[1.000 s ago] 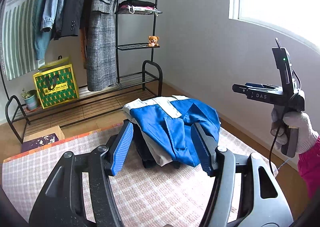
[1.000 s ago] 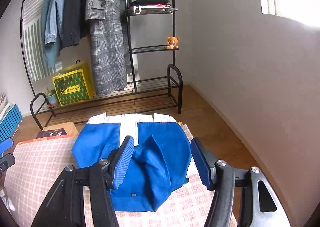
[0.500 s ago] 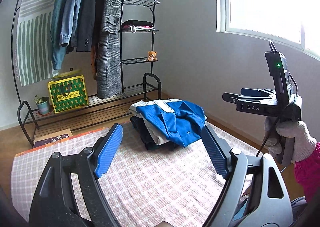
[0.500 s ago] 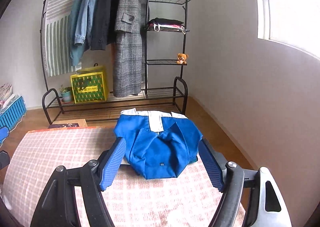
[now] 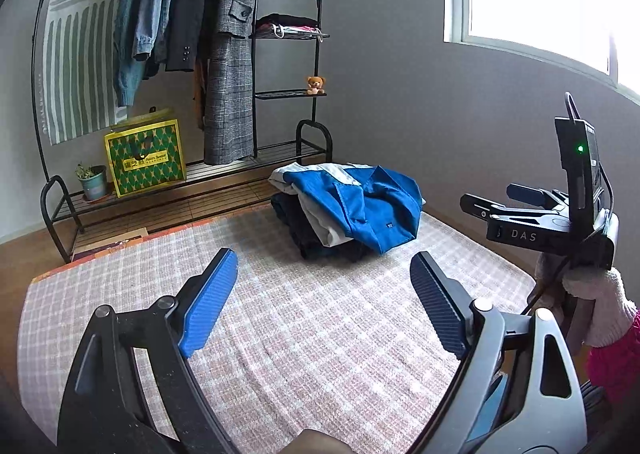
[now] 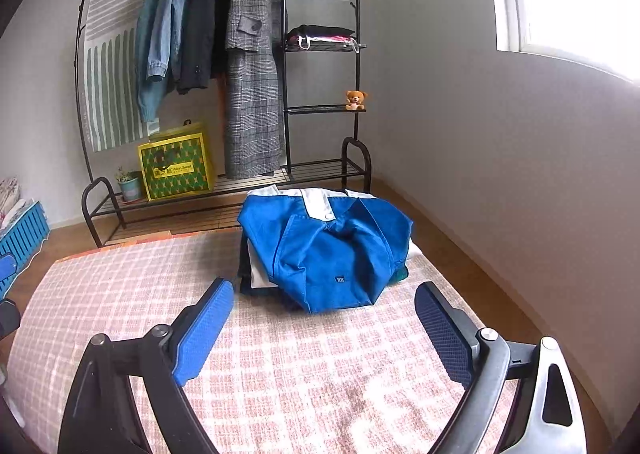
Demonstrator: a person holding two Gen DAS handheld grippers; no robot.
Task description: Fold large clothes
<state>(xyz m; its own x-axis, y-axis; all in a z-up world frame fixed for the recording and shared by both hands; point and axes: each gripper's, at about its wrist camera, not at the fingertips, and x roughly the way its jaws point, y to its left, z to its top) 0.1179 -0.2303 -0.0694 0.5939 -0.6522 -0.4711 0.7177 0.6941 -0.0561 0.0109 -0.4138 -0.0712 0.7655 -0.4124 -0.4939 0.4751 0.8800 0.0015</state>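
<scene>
A folded blue and white jacket [image 5: 356, 201] lies on top of a small pile of folded clothes at the far right of the pink checked mat [image 5: 280, 318]; it also shows in the right wrist view [image 6: 332, 250]. My left gripper [image 5: 320, 302] is open and empty, well short of the pile. My right gripper [image 6: 324, 326] is open and empty, just in front of the pile. The right gripper also shows in the left wrist view [image 5: 492, 205], held in a gloved hand at the right.
A black clothes rack [image 6: 288, 65] with hanging coats, shelves and a small teddy bear [image 6: 355, 99] stands against the back wall. A green and yellow bag [image 6: 176, 169] and a potted plant [image 6: 130, 183] sit on its low shelf. A blue crate [image 6: 20, 225] is at the left.
Both grippers have pulled back from the pile and opened wider. The blue jacket stays folded on the pile.
</scene>
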